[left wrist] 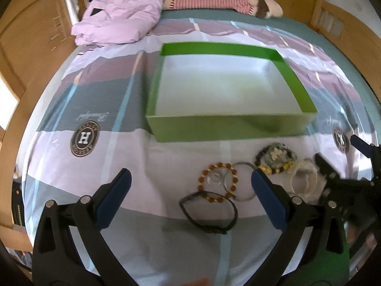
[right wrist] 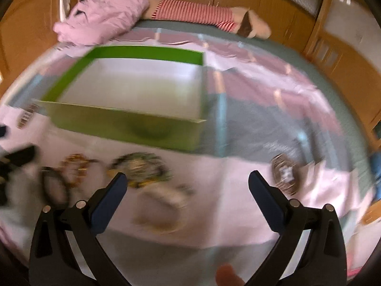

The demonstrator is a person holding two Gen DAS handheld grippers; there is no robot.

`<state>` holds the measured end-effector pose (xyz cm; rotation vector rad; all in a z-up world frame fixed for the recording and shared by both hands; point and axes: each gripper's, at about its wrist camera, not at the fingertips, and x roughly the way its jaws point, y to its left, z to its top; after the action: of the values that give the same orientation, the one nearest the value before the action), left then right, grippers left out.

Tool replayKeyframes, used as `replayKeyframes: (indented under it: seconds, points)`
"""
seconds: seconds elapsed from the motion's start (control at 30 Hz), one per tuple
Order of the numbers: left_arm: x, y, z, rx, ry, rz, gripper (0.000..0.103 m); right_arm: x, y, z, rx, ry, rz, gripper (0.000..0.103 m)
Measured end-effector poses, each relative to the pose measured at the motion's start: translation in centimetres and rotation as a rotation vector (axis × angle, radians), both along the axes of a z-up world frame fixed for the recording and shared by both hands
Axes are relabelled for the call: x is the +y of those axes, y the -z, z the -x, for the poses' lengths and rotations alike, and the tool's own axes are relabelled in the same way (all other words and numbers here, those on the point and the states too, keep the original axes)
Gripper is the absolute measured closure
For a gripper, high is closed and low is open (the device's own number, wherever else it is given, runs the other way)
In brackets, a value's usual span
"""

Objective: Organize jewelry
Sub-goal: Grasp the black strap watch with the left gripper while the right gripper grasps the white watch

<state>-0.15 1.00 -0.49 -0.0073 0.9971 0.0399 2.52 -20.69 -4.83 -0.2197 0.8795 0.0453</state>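
A green box [left wrist: 228, 128] with a pale, bare floor sits open on the bed [left wrist: 71, 95], which is covered in a sheet of lilac, grey and mauve blocks with light blue stripes. Just in front of the box's near wall lies a loose cluster of jewelry. From the left wrist view, an amber bead bracelet [left wrist: 218, 182] rests on the sheet with a thin silver bangle [left wrist: 243, 181] overlapping its right side and a black band [left wrist: 209, 212] lying across its near edge. Further right is a dark bead bracelet with gold charms [left wrist: 273, 159], and beside that a cream, fuzzy-looking bracelet [left wrist: 302, 178]. The left gripper [left wrist: 190, 178] hovers above this group with its fingers [left wrist: 114, 197] spread wide and nothing between them; the amber bracelet and black band lie in the gap below. The right gripper [right wrist: 187, 183] also has its fingers [right wrist: 266, 202] wide apart and empty, poised over the cream bracelet [right wrist: 164, 212], though the right wrist view is heavily blurred. In the left view the right gripper appears at the far right edge, close to the cream bracelet. At the far end of the bed lie a crumpled pink quilt [left wrist: 119, 14] and a red-striped plush toy [left wrist: 214, 0].
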Motion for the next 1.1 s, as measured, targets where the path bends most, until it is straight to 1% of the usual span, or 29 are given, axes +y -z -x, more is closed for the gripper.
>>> replayKeyframes:
  seconds: [0.03,0.07,0.1,0.13,0.17,0.2,0.23,0.27,0.3,0.33,0.4,0.47,0.53,0.6,0.67,0.7,0.77,0.83,0.9,0.93,0.97,1.0,1.03,1.07,1.1]
  points:
    - [0.4,-0.1,-0.1,-0.006,-0.01,0.009,0.002,-0.6,0.0,-0.2,-0.007,0.001,-0.002,0.017]
    - [0.7,-0.2,-0.2,-0.008,-0.018,0.018,0.004,-1.3,0.0,-0.6,0.008,0.005,-0.016,0.024]
    - [1.1,-0.1,-0.2,-0.001,-0.031,0.027,0.01,-2.0,0.2,-0.9,0.037,0.011,-0.037,0.035]
    - [1.4,0.0,-0.4,0.013,-0.037,0.039,0.016,-2.9,0.8,-1.5,0.096,0.021,-0.089,0.04]
    - [1.6,0.1,-0.6,0.031,-0.033,0.055,0.028,-3.4,1.2,-1.7,0.135,0.023,-0.132,0.042]
    - [1.7,0.5,-0.7,0.065,-0.018,0.082,0.035,-4.2,1.9,-2.1,0.193,0.023,-0.209,0.051]
    - [1.7,0.8,-1.0,0.099,0.003,0.104,0.036,-4.5,2.3,-2.1,0.23,0.024,-0.261,0.06]
    - [1.6,1.4,-1.1,0.14,0.03,0.123,0.039,-4.5,2.6,-2.1,0.249,0.028,-0.28,0.063]
    - [1.4,1.7,-1.2,0.156,0.038,0.122,0.042,-4.4,2.7,-2.0,0.259,0.038,-0.279,0.068]
    - [1.2,1.9,-1.2,0.169,0.049,0.112,0.043,-4.1,2.5,-1.8,0.24,0.041,-0.248,0.072]
    - [0.8,2.3,-1.2,0.19,0.064,0.079,0.043,-3.5,2.0,-1.4,0.212,0.019,-0.225,0.073]
    - [0.3,2.7,-1.1,0.219,0.088,0.065,0.041,-3.1,1.9,-1.2,0.231,-0.02,-0.258,0.073]
    - [0.2,3.0,-1.2,0.238,0.096,0.04,0.037,-2.4,2.4,-1.1,0.255,-0.053,-0.252,0.073]
    - [0.2,3.6,-1.4,0.267,0.1,0.001,0.028,-1.8,3.4,-1.1,0.282,-0.063,-0.22,0.072]
    - [0.5,4.3,-1.6,0.298,0.1,-0.005,0.025,-1.5,4.0,-1.2,0.294,-0.057,-0.188,0.064]
    - [0.7,4.7,-1.7,0.315,0.093,-0.007,0.025,-1.4,4.3,-1.3,0.294,-0.054,-0.168,0.058]
    - [0.8,5.7,-2.0,0.349,0.084,-0.01,0.025,-1.1,4.8,-1.2,0.295,-0.049,-0.134,0.057]
    - [0.8,6.4,-2.0,0.373,0.081,-0.01,0.037,-1.0,5.4,-1.3,0.311,-0.044,-0.123,0.057]
    - [0.8,7.2,-2.1,0.401,0.08,-0.012,0.065,-1.1,6.0,-1.3,0.33,-0.043,-0.134,0.057]
    - [0.8,7.5,-2.1,0.413,0.079,-0.009,0.071,-1.2,6.3,-1.4,0.341,-0.044,-0.139,0.057]
    - [0.8,7.7,-2.1,0.42,0.076,-0.004,0.082,-1.1,6.5,-1.3,0.347,-0.045,-0.139,0.057]
    - [0.9,7.9,-2.1,0.424,0.073,0.006,0.086,-1.1,6.6,-1.2,0.341,-0.047,-0.139,0.058]
    - [1.1,7.9,-2.1,0.425,0.072,0.019,0.088,-1.1,6.5,-1.2,0.339,-0.055,-0.144,0.07]
    - [1.2,7.9,-2.1,0.421,0.068,0.031,0.091,-1.0,6.4,-1.1,0.339,-0.063,-0.153,0.076]
    - [1.3,7.8,-2.1,0.416,0.065,0.033,0.093,-1.0,6.4,-0.9,0.335,-0.06,-0.156,0.083]
